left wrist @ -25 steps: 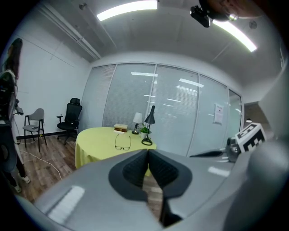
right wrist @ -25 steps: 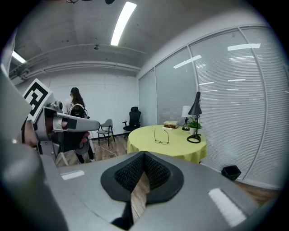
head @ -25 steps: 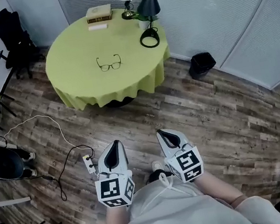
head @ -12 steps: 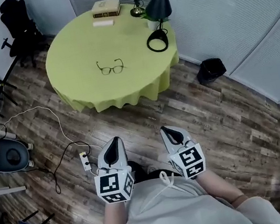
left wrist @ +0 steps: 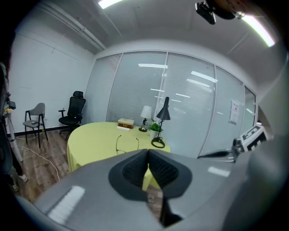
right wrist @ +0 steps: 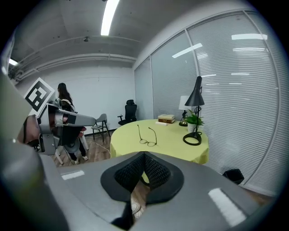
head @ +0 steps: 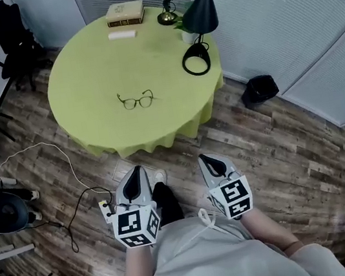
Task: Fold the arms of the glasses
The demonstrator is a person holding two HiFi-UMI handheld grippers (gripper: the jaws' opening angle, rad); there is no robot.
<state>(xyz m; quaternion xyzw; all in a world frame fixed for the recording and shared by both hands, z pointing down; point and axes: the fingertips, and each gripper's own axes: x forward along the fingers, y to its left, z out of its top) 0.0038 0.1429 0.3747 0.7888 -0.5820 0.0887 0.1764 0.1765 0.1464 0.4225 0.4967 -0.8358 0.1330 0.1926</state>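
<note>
The glasses [head: 136,101] lie on the round yellow table [head: 85,83], arms spread open and lenses on the near side. A lamp [head: 197,31] and books [head: 125,13] stand at its far edge. Well short of the table, over the wood floor [head: 278,142], the left gripper [head: 137,173] and right gripper [head: 205,160] are held side by side at the person's waist. Both tip slightly down toward the table, jaws closed on nothing.

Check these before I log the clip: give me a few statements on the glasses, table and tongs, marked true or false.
The glasses lie on the round table, arms unfolded. True.
The left tongs grip the glasses. False: they are shut on nothing, short of the table.
A black lamp stands on the table. True.
The books sit on the floor. False: the books rest at the table's far edge.
</note>
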